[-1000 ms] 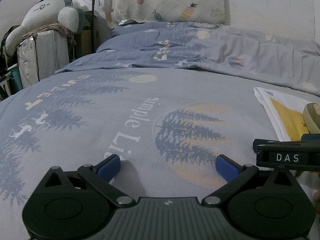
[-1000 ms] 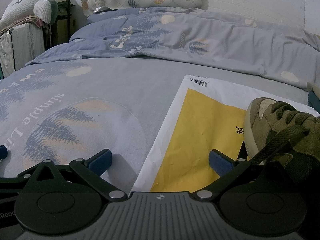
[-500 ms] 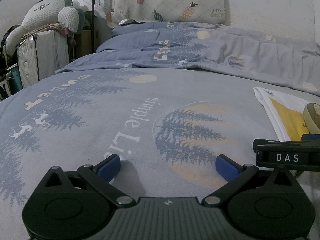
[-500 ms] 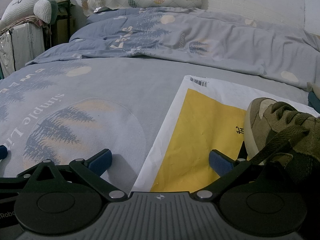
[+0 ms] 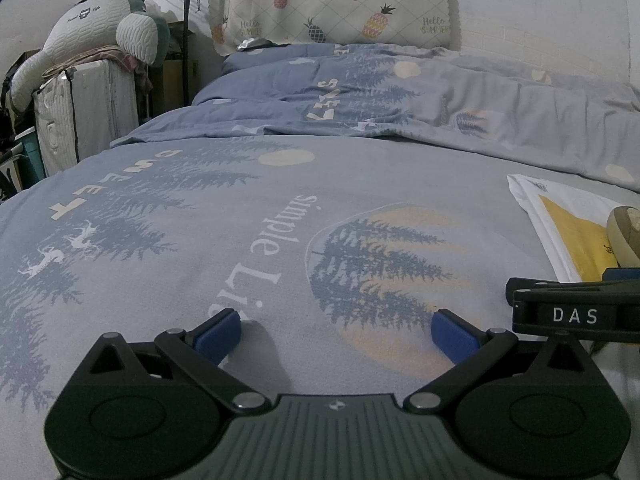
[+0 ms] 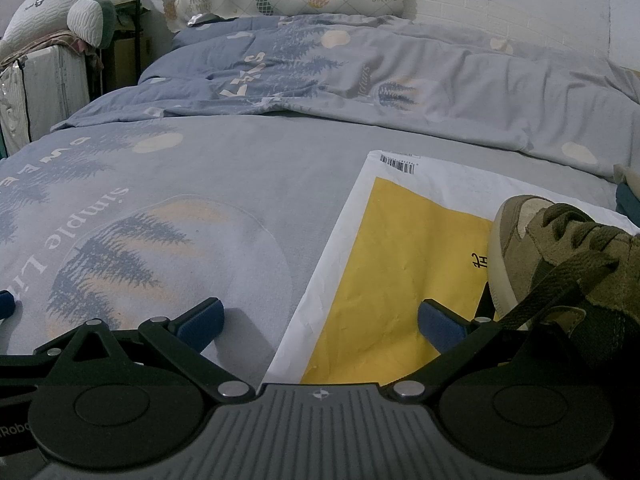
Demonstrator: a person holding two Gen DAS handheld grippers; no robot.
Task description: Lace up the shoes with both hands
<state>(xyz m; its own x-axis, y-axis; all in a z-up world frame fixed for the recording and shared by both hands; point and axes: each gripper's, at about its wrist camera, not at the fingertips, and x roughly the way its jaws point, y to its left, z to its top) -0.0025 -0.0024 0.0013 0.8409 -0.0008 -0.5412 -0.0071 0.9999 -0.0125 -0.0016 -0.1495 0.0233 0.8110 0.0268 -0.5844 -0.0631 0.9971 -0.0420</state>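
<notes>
Two hand-held grippers rest low on a bed, both with blue-padded fingers spread wide and holding nothing. The left gripper faces bare printed bedsheet, well apart from the work. The right gripper sits just beside an olive suede shoe, its right-hand finger close to the sole. The shoe stands on a yellow-and-white mailer bag at the right edge of both views. A flat dark lace trails loose from the shoe toward the camera, while lacing already crosses the front eyelets. By appearances the lacing is partly done: the free end has yet to be picked up and threaded. Beyond lie a rumpled duvet and a pineapple-print curtain.
</notes>
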